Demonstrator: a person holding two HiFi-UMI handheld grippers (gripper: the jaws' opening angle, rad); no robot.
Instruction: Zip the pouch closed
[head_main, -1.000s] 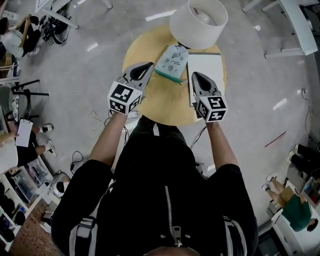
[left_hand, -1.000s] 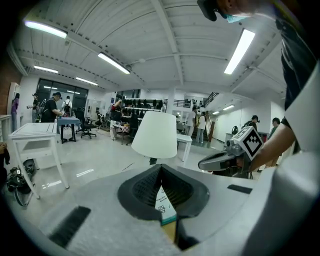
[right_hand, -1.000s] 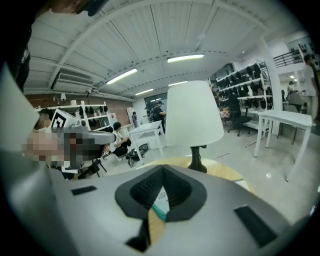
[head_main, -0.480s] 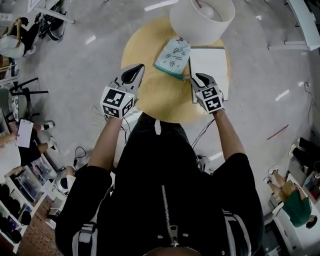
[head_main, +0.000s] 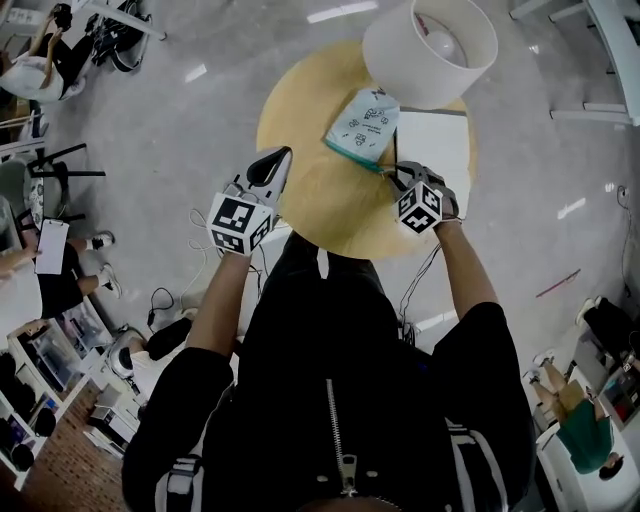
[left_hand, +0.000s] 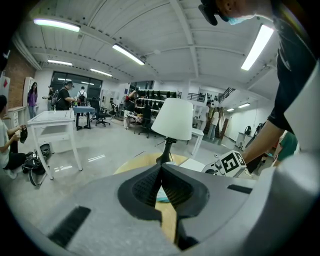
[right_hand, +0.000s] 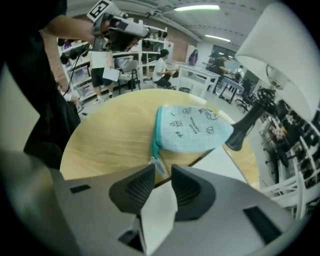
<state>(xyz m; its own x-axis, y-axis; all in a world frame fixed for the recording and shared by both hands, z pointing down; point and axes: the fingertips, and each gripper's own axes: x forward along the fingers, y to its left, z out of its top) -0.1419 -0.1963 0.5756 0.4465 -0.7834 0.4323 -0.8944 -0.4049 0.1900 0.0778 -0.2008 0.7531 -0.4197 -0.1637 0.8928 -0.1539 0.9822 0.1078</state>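
Observation:
A pale blue printed pouch (head_main: 365, 122) (right_hand: 192, 130) lies flat on the round wooden table (head_main: 310, 185), its teal zipper edge (right_hand: 156, 131) toward me. A small clear pull tab (right_hand: 159, 166) sticks out at the zipper's near end. My right gripper (head_main: 392, 172) (right_hand: 162, 177) points steeply down at that corner, open, with the tab just beyond its tips and nothing pressed between the pads. My left gripper (head_main: 275, 158) (left_hand: 160, 172) hangs over the table's left edge, shut and empty, apart from the pouch.
A lamp with a white shade (head_main: 430, 50) (left_hand: 173, 120) stands at the table's far side, its dark stem (right_hand: 245, 127) right beside the pouch. A white pad (head_main: 435, 145) lies to the right of the pouch. People, desks and chairs stand around the room.
My right gripper has dropped and rolled, tipping down onto the pouch's near corner. My left gripper has sunk a little by the table's left edge and stays shut.

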